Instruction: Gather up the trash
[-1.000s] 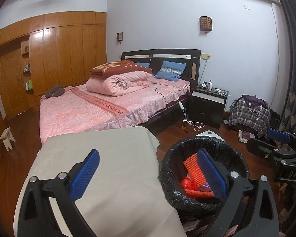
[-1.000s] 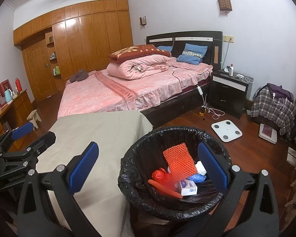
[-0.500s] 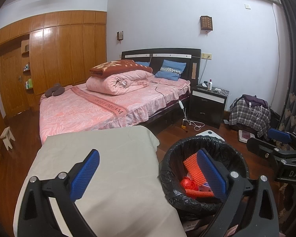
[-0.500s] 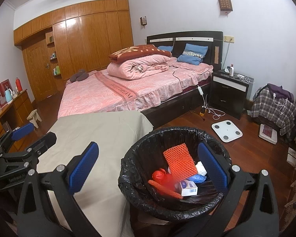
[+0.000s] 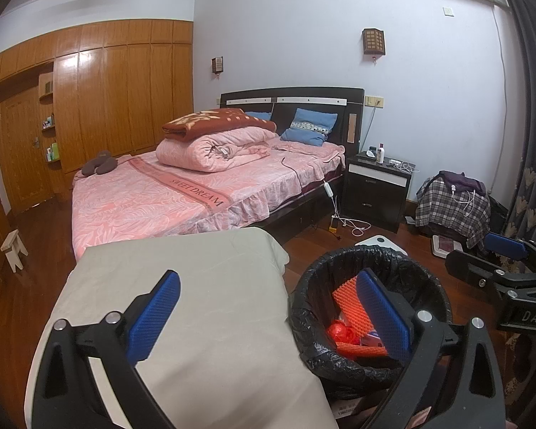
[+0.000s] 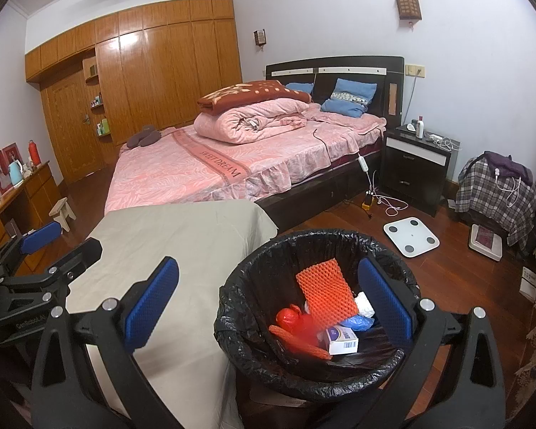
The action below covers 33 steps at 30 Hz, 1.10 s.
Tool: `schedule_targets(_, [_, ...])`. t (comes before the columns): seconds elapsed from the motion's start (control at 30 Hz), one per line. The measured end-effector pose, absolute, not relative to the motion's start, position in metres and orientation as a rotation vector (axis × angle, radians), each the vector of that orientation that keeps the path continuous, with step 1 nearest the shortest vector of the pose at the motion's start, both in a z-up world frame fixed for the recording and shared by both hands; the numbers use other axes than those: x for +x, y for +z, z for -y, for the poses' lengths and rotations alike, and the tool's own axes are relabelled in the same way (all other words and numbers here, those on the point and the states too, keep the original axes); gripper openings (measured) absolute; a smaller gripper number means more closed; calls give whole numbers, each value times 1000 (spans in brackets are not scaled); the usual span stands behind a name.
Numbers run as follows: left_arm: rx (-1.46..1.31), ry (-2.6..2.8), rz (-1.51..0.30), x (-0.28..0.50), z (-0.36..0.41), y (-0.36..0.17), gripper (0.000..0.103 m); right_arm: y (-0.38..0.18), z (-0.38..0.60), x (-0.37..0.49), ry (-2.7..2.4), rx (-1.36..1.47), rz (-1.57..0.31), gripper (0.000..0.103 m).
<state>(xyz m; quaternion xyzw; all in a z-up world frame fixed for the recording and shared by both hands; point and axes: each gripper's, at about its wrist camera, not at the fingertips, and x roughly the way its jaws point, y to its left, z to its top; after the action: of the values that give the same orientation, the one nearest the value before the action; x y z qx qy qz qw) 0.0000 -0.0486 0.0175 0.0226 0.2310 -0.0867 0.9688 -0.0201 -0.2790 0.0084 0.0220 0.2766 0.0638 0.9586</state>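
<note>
Trash point(image 6: 328, 310) lies inside the black-lined bin point(image 6: 253, 350) just right of the beige-covered table point(image 6: 182, 243), and left to right from that bin you hold your left gripper point(image 5: 268, 314) and right gripper point(image 6: 268, 302), both spread wide and gripping nothing, above the table edge and bin.

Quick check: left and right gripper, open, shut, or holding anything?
Left gripper: open, holding nothing, over the covered table's edge beside the trash bin.
Right gripper: open, holding nothing.
</note>
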Motion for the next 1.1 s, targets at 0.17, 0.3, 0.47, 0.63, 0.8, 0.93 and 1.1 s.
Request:
schedule_targets(0.17, [46, -175, -468, 0, 48, 18, 97, 8, 279, -20, 130, 44, -561, 98])
schedule_targets(0.3, [46, -175, -467, 0, 49, 18, 97, 9, 279, -20, 129, 45, -561, 98])
schedule_targets(0.47, [46, -175, -469, 0, 49, 18, 97, 8, 279, -19, 130, 45, -562, 98])
schedule_targets(0.63, [46, -175, -468, 0, 49, 19, 97, 9, 279, -19, 129, 46, -562, 98])
schedule_targets(0.8, [47, -175, -469, 0, 49, 19, 97, 9, 280, -19, 129, 46, -562, 98])
schedule_targets(0.93, [47, -176, -470, 1, 50, 19, 97, 9, 280, -19, 129, 45, -562, 98])
schedule_targets(1.1, [48, -176, -472, -1, 49, 16, 97, 7, 279, -20, 129, 46, -564, 98])
